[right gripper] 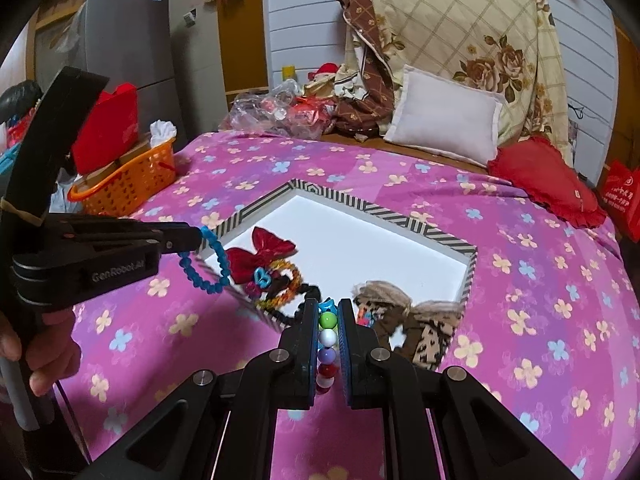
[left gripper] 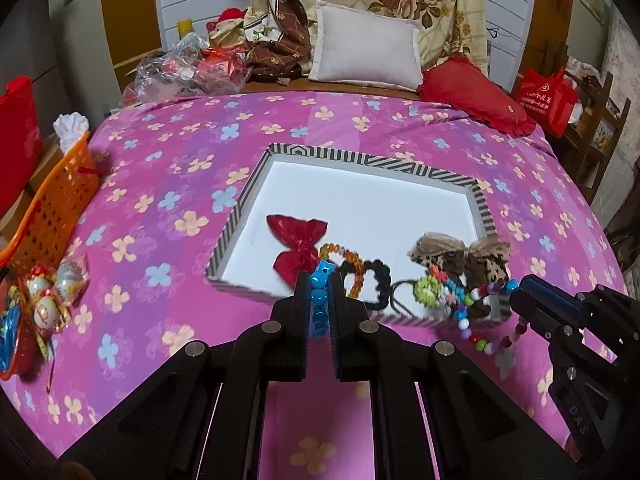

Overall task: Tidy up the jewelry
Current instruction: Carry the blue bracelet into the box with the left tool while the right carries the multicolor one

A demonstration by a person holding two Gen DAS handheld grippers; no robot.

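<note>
At the far left, an orange basket (left gripper: 60, 184) sits at the edge of the bed, beside some wrapped trinkets (left gripper: 44, 300) on the pink flowered bedspread (left gripper: 168, 152); none of it is in play. Next comes the left gripper (left gripper: 319, 280), its jaws nearly closed on a blue bead bracelet (right gripper: 204, 264), which in the right wrist view hangs in a loop from the fingertips just over the near-left corner of the striped box (left gripper: 356, 160). Inside the box, along its near side, lie a red bow (left gripper: 298, 240), an orange bead bracelet (left gripper: 352, 260), a black hair tie (left gripper: 378, 276) and a leopard-print bow (left gripper: 460, 256), with a knot of small bright pieces by the near-right corner; the far half of the white floor is bare. Furthest right, the right gripper (right gripper: 328, 320) pinches a multicoloured bead bracelet (left gripper: 492, 328), whose loop dangles just outside the near-right wall of the box. The likely step is carrying both bracelets in over the rim. The main risk, as I judge it, is release too early: each loop hangs at or outside a wall, so letting go here could drop it on the bedspread or leave it draped over the rim. A swinging loop could also catch the cardboard wall and drag the light box on the soft bedding. Dropped on the crowded near side, the beads might tangle with the hair tie and bows, so the bare far half looks safer.
</note>
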